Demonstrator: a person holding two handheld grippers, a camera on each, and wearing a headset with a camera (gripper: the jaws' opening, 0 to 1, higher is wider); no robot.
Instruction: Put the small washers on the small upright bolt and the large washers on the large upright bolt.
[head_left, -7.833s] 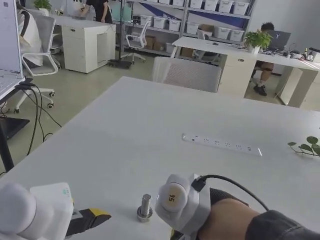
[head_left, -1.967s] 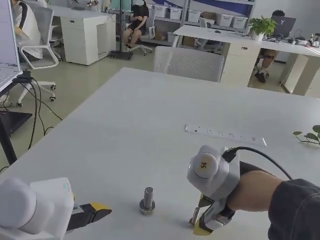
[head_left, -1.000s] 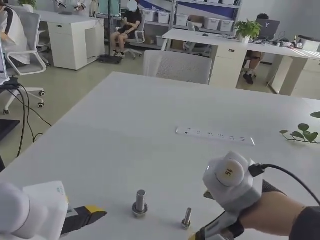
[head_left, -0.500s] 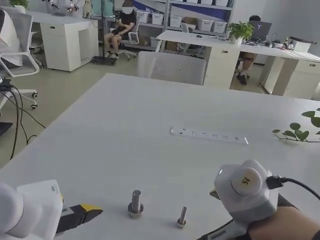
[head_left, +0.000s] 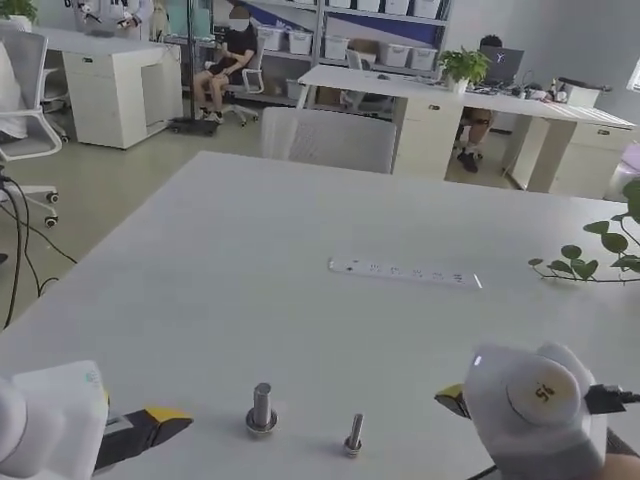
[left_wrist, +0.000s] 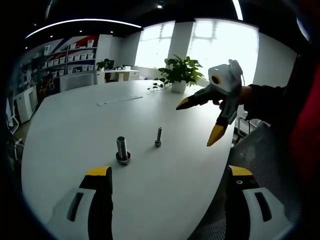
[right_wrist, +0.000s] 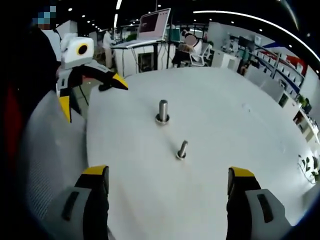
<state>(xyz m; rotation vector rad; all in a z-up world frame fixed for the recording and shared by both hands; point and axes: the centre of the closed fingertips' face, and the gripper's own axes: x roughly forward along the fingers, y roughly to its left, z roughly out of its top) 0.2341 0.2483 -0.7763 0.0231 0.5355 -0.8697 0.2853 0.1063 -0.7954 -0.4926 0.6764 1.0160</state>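
Two steel bolts stand upright near the front of the white table (head_left: 300, 250). The large bolt (head_left: 261, 408) (left_wrist: 122, 150) (right_wrist: 162, 111) is on the left, the small bolt (head_left: 353, 435) (left_wrist: 158, 136) (right_wrist: 182, 149) a short way to its right. Each has a flat ring at its base; washer or bolt head, I cannot tell. My left gripper (left_wrist: 170, 172) (right_wrist: 94, 97) is open and empty, left of the large bolt; one yellow fingertip (head_left: 165, 420) points at it. My right gripper (right_wrist: 168, 173) (left_wrist: 196, 123) is open and empty, right of the small bolt, with one fingertip (head_left: 452, 400) showing.
A white power strip (head_left: 403, 271) lies across the middle of the table. A leafy plant (head_left: 590, 255) (left_wrist: 181, 75) reaches in at the right edge. A grey chair (head_left: 328, 140) stands at the far edge. Desks, shelves and seated people are beyond.
The right gripper, close over the small bolt two seconds ago, has drawn back to the right and now stands apart from it. The left gripper has kept its place. The head camera shifted.
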